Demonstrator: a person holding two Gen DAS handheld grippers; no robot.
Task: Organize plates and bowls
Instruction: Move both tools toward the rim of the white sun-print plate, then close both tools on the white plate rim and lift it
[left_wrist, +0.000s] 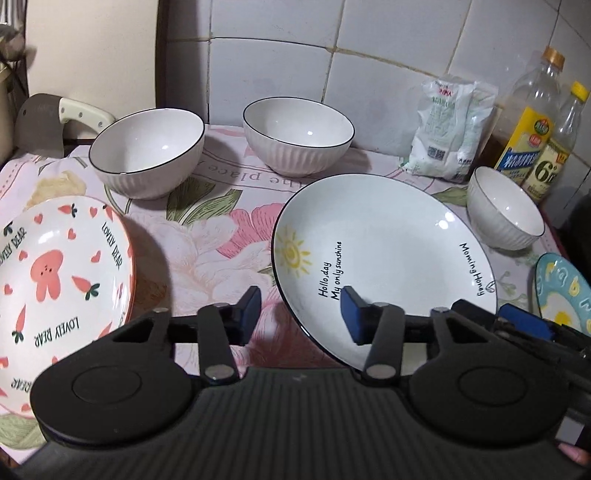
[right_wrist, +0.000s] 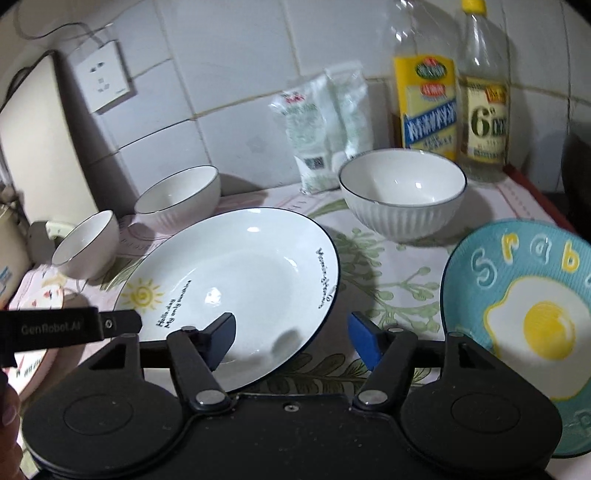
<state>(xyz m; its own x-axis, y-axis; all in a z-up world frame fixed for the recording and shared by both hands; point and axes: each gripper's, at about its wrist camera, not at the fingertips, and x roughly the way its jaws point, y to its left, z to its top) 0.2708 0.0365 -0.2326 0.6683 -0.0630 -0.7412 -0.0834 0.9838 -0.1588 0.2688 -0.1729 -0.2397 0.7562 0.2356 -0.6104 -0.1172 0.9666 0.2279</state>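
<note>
My jaws stand part open, empty: left gripper (left_wrist: 301, 314) and right gripper (right_wrist: 291, 338) each straddle the sun plate's (right_wrist: 251, 266) rim.

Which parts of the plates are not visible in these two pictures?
- Pink bear-print plate, left wrist view: cut off by the left edge and hidden by the left tool.
- Blue fried-egg plate, right wrist view: right side cut off, lettering incomplete.
- White sun-print plate: near rim hidden behind the right tool.
</note>
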